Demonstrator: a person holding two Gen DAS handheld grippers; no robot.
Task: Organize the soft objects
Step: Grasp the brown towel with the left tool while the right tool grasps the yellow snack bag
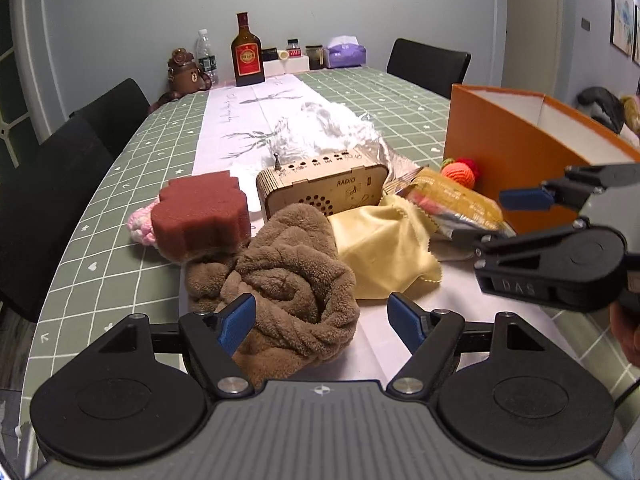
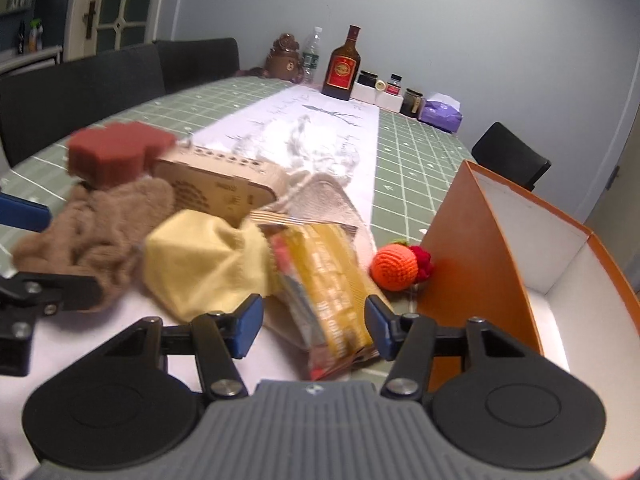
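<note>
A crumpled brown towel (image 1: 288, 280) lies on the table; my left gripper (image 1: 322, 324) is open around its near end. A maroon sponge (image 1: 202, 216) rests on a pink knit item (image 1: 140, 228) to the left. A yellow cloth (image 1: 384, 248) and a yellow snack packet (image 1: 452, 200) lie right of the towel. My right gripper (image 2: 314, 326) is open around the packet's (image 2: 332, 300) near end; it shows at the right of the left wrist view (image 1: 508, 216). An orange crochet ball (image 2: 394, 266) with a red one (image 2: 424, 266) sits by the open orange box (image 2: 472, 260).
A wooden radio (image 1: 324, 192) stands behind the towel, with clear crumpled plastic (image 1: 328, 132) behind it. Bottles (image 1: 247, 52), jars, a bear figure (image 1: 186, 70) and a purple tissue pack (image 1: 345, 54) line the far end. Black chairs (image 1: 60, 184) flank the table.
</note>
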